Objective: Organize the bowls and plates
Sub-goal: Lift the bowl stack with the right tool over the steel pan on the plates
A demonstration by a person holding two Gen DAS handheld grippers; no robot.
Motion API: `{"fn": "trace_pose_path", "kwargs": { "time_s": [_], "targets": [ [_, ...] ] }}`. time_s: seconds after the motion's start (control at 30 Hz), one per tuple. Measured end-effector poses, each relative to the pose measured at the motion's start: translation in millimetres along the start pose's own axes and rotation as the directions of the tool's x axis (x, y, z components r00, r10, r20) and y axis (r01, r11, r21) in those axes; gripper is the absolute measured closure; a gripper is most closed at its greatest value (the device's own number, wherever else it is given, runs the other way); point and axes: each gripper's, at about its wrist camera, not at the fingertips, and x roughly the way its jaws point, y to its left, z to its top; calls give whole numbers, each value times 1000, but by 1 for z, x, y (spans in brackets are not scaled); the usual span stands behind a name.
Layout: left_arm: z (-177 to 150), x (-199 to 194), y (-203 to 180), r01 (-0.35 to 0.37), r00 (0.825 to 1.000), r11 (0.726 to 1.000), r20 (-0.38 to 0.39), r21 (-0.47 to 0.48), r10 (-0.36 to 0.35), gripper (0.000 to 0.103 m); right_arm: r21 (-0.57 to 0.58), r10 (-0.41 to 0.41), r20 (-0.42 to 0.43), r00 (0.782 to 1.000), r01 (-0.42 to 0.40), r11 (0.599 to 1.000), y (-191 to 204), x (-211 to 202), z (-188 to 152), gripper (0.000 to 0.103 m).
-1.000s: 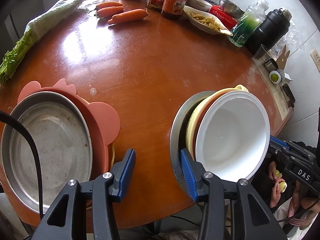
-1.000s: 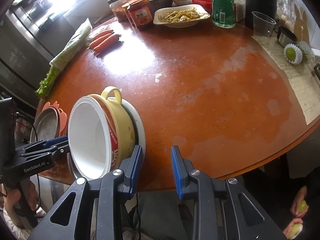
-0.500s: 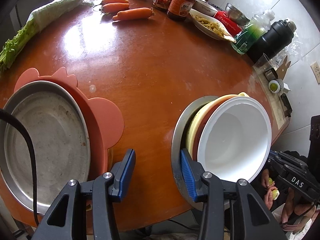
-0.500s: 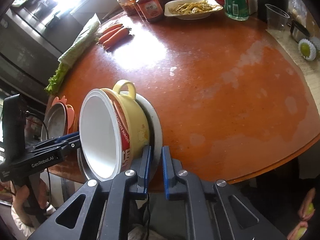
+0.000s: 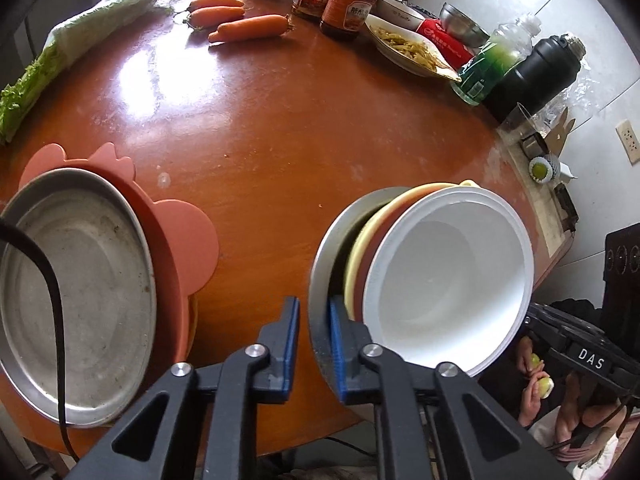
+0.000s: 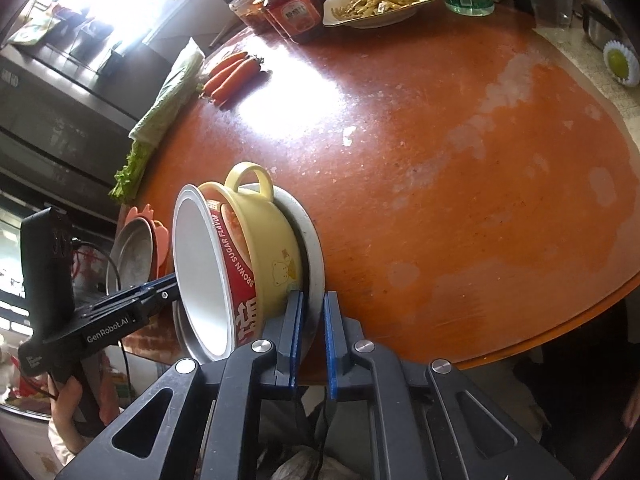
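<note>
Round orange-brown bench: at its near edge, left gripper and right gripper both pinch the steel plate rim, tilted, holding yellow bowl and white paper bowl.

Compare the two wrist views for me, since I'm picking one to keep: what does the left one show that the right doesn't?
Only the left wrist view shows the inside of the white bowl, the black flask and a wall socket. Only the right wrist view shows the yellow bowl with its loop handle and bear print, plus the left gripper seen from outside. Both show the metal plate under the stacked bowls, pinched at its rim by each gripper, the carrots and the pink mat.
</note>
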Motion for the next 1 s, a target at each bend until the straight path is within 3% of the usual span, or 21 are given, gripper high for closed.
{"fn": "trace_pose_path", "kwargs": {
  "time_s": [0.53, 0.83, 1.0],
  "targets": [
    [-3, -11, 1, 22, 998, 1000, 51, 6, -23, 94, -15, -17, 27, 999, 17, 1000, 6, -8, -1, 93],
    [-4, -35, 14, 20, 997, 999, 76, -35, -17, 94, -81, -29, 46, 999, 32, 996, 33, -18, 5, 93],
    [-8, -63, 26, -3, 991, 998, 132, -67, 12, 94, -144, -23, 62, 998, 32, 989, 60, -24, 10, 93]
  ]
}}
